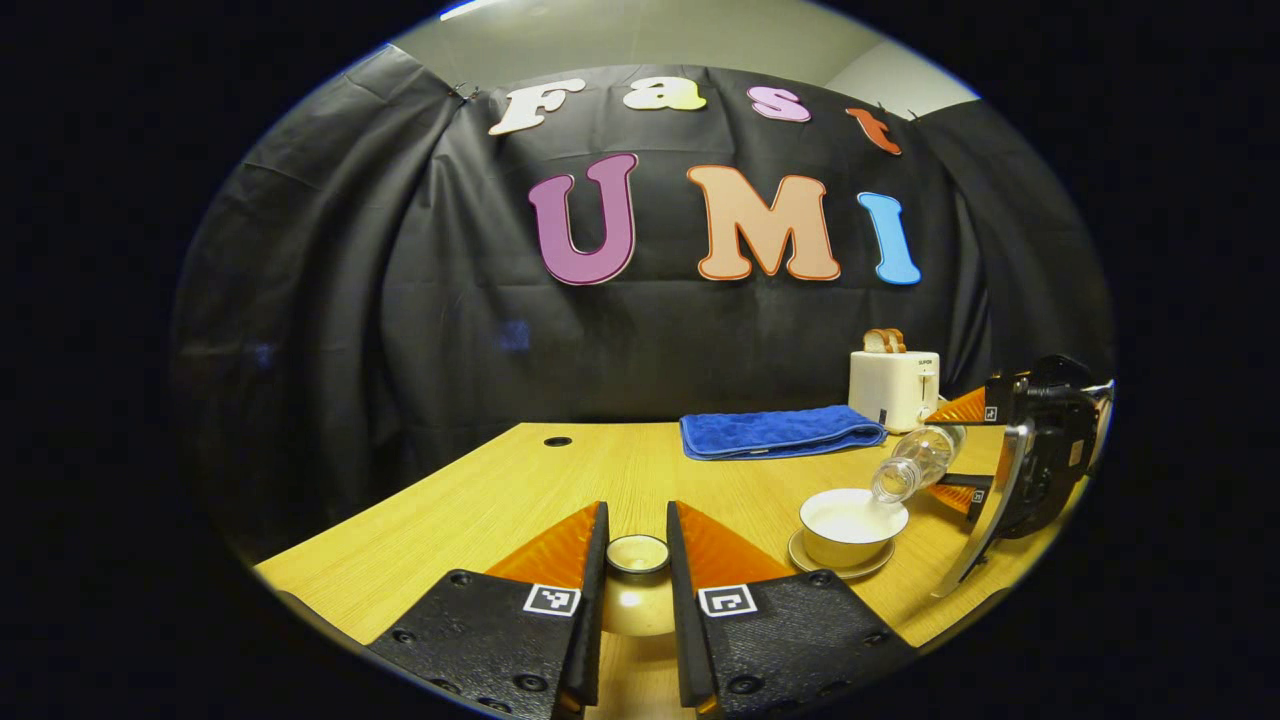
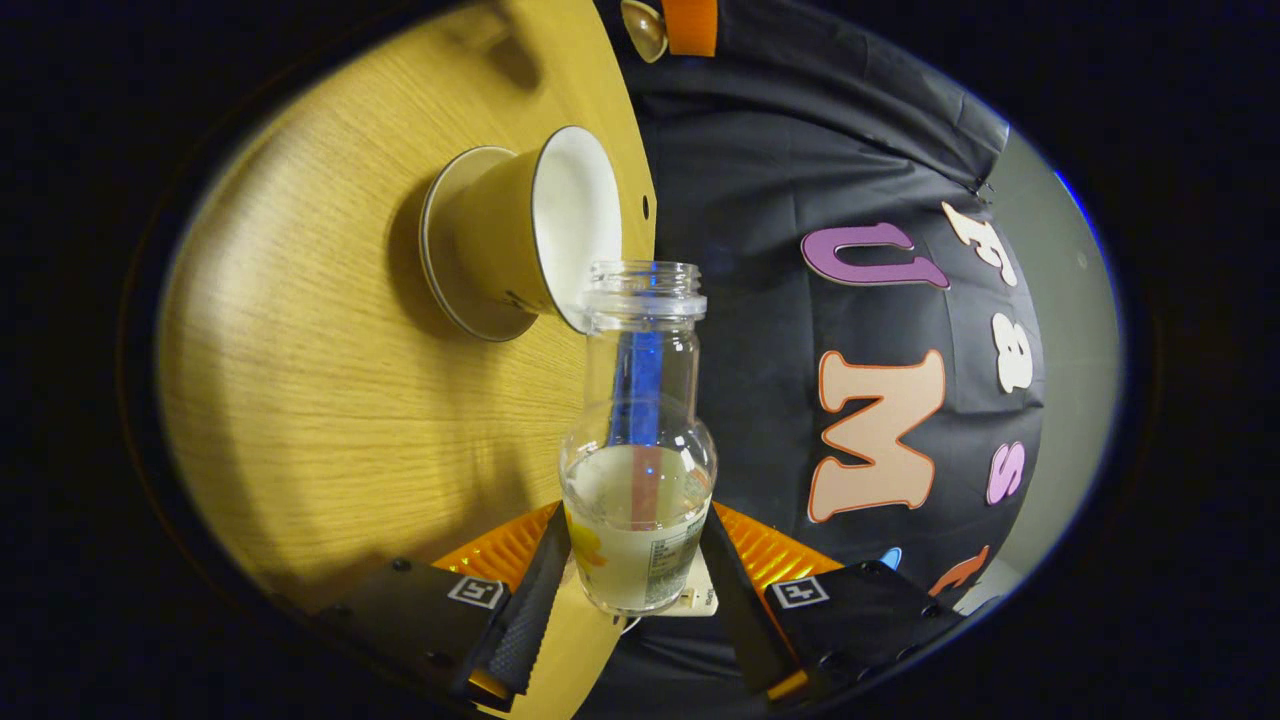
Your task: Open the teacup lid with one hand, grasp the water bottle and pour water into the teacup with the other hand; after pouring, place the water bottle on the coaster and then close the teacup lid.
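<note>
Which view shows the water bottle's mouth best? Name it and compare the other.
The right gripper view: the water bottle stands between that claw's fingers, its open threaded mouth close and sharp beside the teacup. In the left gripper view the water bottle is small and far, tipped over the teacup.

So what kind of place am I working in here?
Most likely a staged recording booth, not a real kitchen: black cloth wall behind a wooden table, with household props laid out, a toaster holding bread, a folded blue towel and a teacup.
</note>
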`<state>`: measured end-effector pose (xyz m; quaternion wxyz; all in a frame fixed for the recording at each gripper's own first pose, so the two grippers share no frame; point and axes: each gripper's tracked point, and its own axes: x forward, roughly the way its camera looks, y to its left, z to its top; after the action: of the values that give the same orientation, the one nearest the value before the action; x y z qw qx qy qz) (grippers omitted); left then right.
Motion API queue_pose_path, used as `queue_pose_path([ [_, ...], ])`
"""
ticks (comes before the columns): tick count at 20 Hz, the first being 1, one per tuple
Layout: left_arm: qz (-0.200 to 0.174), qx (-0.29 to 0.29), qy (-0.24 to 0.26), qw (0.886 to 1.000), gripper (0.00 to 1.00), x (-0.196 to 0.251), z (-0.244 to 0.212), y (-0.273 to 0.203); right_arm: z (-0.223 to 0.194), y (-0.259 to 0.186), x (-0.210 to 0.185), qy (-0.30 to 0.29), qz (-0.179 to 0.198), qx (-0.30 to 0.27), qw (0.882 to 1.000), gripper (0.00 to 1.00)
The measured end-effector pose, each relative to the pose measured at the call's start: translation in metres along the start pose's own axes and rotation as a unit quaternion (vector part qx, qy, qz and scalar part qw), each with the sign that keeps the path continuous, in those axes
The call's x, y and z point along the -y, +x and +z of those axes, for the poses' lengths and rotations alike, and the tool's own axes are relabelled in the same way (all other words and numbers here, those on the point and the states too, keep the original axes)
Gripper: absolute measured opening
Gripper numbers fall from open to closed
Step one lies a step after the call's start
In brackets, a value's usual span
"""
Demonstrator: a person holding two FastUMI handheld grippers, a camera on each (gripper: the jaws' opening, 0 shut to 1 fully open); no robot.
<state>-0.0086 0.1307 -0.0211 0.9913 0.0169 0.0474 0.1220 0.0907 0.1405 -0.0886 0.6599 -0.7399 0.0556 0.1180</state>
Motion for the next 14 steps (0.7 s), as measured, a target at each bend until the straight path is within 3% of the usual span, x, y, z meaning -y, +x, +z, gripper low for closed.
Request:
queue_pose_path([
  [14,0.001,0.002,0.001,1.000,0.28,-0.003,0.002,-0.002,0.005,0.005,0.033,-0.091,-0.038,0.007,0.995,0.82],
])
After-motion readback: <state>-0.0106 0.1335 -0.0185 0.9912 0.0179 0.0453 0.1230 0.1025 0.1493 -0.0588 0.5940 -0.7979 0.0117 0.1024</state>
